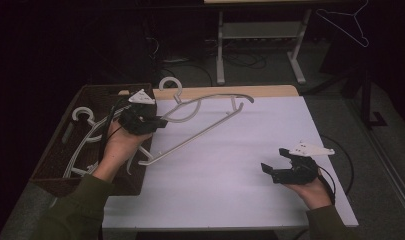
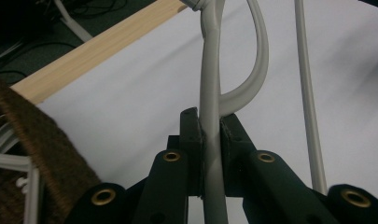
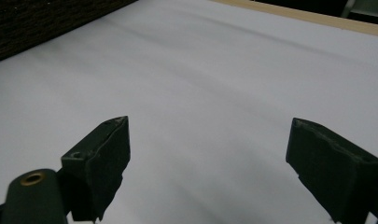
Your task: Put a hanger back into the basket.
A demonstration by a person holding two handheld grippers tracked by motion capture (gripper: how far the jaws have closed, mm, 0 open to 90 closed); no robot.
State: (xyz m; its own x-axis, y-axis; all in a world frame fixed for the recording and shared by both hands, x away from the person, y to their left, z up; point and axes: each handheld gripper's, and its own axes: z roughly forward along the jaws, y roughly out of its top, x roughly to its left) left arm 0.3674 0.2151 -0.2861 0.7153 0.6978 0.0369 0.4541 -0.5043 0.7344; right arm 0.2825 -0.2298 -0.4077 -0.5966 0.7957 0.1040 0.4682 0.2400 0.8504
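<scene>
A white plastic hanger (image 1: 200, 122) hangs tilted above the white table sheet (image 1: 230, 170), its hook (image 1: 170, 84) toward the back. My left gripper (image 1: 160, 121) is shut on one arm of it, near the basket's right wall. In the left gripper view the hanger's arm (image 2: 211, 88) runs straight up between my two black pads (image 2: 233, 133), which pinch it. My right gripper (image 1: 272, 162) hovers over the table's right front, open, with nothing between its fingers (image 3: 107, 154).
A dark woven basket (image 1: 50, 170) at the table's left holds several more white hangers (image 1: 85, 132). The table's wooden edge (image 1: 240, 91) runs along the back. Another hanger (image 1: 347, 22) hangs at the far right; a desk frame (image 1: 260, 45) stands behind.
</scene>
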